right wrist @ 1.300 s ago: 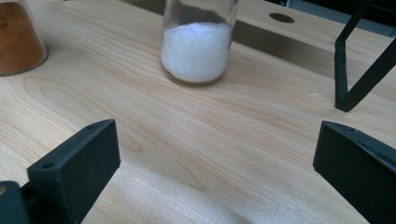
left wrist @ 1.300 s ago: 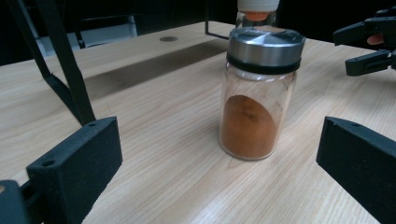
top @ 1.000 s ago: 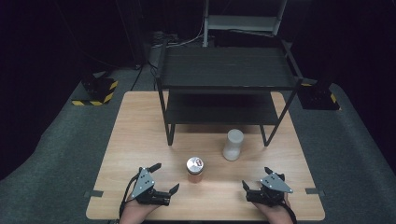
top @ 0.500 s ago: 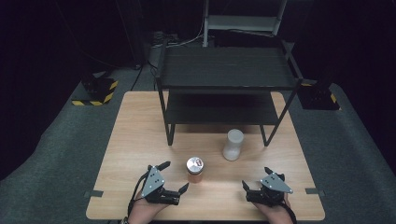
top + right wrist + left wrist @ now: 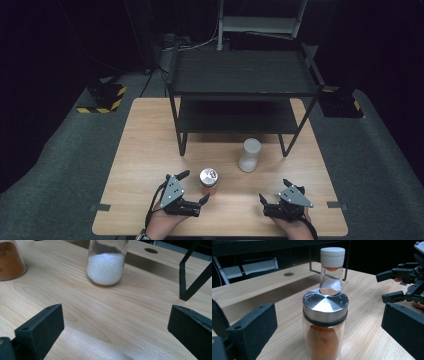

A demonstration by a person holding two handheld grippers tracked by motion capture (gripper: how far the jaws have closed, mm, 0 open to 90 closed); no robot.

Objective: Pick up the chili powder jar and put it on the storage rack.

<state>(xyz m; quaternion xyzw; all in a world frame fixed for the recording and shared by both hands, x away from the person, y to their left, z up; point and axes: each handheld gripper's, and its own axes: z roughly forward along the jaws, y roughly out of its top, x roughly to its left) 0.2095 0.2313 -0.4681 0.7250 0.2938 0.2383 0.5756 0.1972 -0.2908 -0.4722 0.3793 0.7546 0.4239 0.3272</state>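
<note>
Spice jar (image 5: 325, 322) stands between the left hand-held gripper's (image 5: 194, 187) wide-open jaws, ungripped.

Stood upright at lower centre of the high view: clear glass jar (image 5: 209, 181) of orange powder, shiny steel lid closed.

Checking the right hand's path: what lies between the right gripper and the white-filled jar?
Only bare wooden table lies between the right gripper and the white-filled jar, seen in the right gripper view.

I found no readable text, label, brand or number on the jars, the shelf or the tabletop (image 5: 150, 150).
</note>
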